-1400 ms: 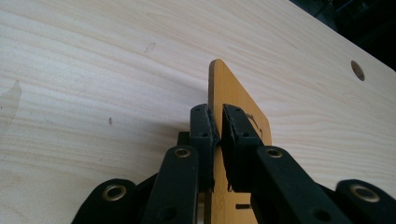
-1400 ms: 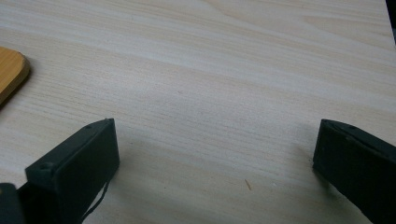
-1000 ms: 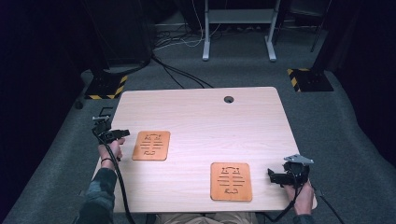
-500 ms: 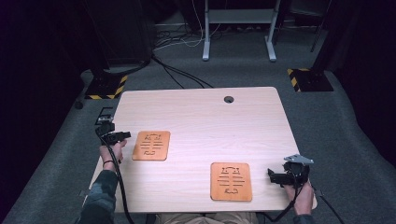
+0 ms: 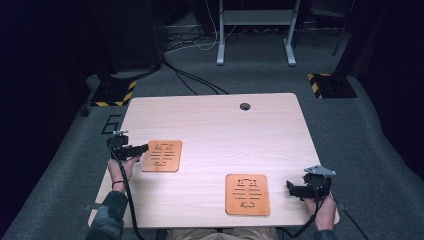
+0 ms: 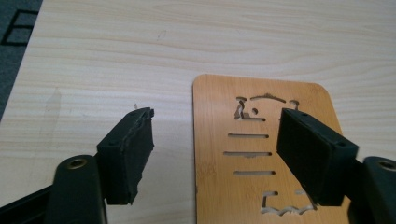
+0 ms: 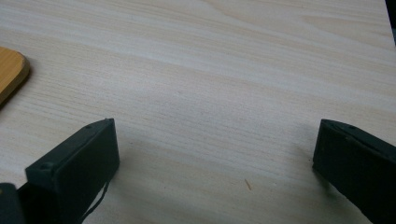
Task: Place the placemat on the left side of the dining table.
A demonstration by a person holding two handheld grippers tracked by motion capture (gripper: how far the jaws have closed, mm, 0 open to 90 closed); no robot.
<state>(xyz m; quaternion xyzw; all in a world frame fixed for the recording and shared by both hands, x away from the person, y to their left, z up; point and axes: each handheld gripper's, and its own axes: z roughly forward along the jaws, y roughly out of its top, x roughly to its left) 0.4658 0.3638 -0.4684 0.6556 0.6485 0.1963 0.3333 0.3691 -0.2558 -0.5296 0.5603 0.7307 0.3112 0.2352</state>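
Observation:
Two orange wooden boards with cut-out slots lie flat on the pale table. My left gripper (image 5: 142,148) (image 6: 217,121) is at the left edge of the left board (image 5: 162,156) (image 6: 261,149). Its jaws have just been opening and now stand apart over that edge, with the pads pressing on nothing. The right board (image 5: 247,194) lies near the front edge, and one of its corners (image 7: 11,70) appears in the right gripper view. My right gripper (image 5: 290,189) (image 7: 217,135) rests just right of that board, open over bare table.
A round cable hole (image 5: 245,106) sits near the table's far edge. Bare tabletop (image 5: 225,135) stretches between and behind the boards. Cables (image 5: 190,80), a metal stand (image 5: 255,30) and yellow-black striped bases (image 5: 330,85) are on the grey floor beyond.
My left gripper has shifted a little to the right, closer to the left board. The right hand and both boards have kept still.

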